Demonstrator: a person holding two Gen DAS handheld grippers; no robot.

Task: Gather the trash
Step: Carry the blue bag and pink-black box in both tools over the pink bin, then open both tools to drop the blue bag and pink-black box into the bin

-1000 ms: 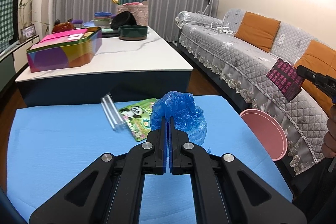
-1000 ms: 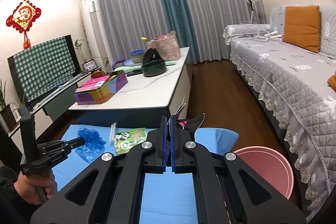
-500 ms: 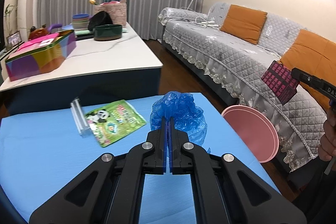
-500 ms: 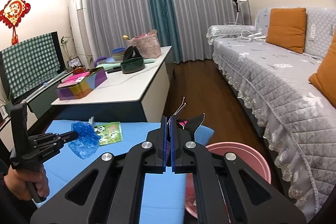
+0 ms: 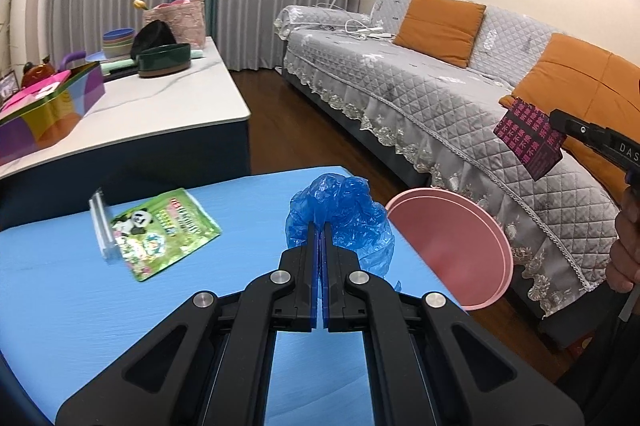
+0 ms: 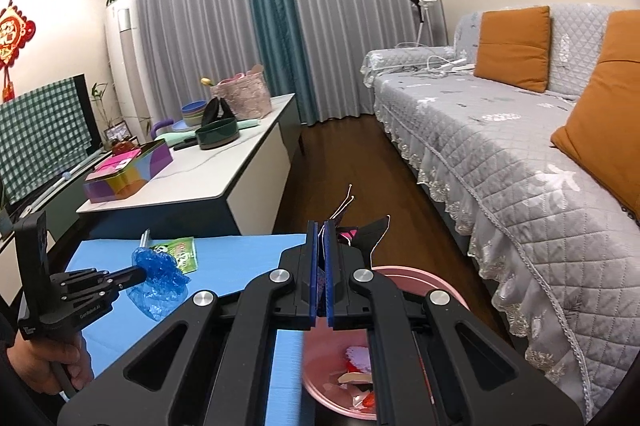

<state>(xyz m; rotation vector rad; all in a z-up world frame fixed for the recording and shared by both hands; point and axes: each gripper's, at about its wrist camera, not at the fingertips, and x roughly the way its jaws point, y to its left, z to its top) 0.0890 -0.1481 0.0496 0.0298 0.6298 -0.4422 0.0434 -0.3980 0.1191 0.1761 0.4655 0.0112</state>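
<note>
My left gripper (image 5: 319, 226) is shut on a crumpled blue plastic bag (image 5: 340, 214) and holds it above the right part of the blue table (image 5: 60, 286); it also shows in the right wrist view (image 6: 138, 276). My right gripper (image 6: 321, 226) is shut on a dark wrapper with pink print (image 6: 360, 232), held above the pink bin (image 6: 420, 276), which holds some trash. In the left wrist view that wrapper (image 5: 530, 138) hangs above and right of the bin (image 5: 452, 246). A green panda packet (image 5: 160, 232) and a clear plastic piece (image 5: 102, 226) lie on the table.
A white-topped counter (image 5: 140, 114) behind the table carries a colourful tin (image 5: 48, 106), a dark bowl (image 5: 164, 60) and stacked bowls. A grey sofa (image 5: 460, 98) with orange cushions runs along the right. Wood floor lies between.
Both grippers have swung right toward the pink bin with their loads still held. The right gripper now sits over the bin's opening; the left has neared the table's right edge.
</note>
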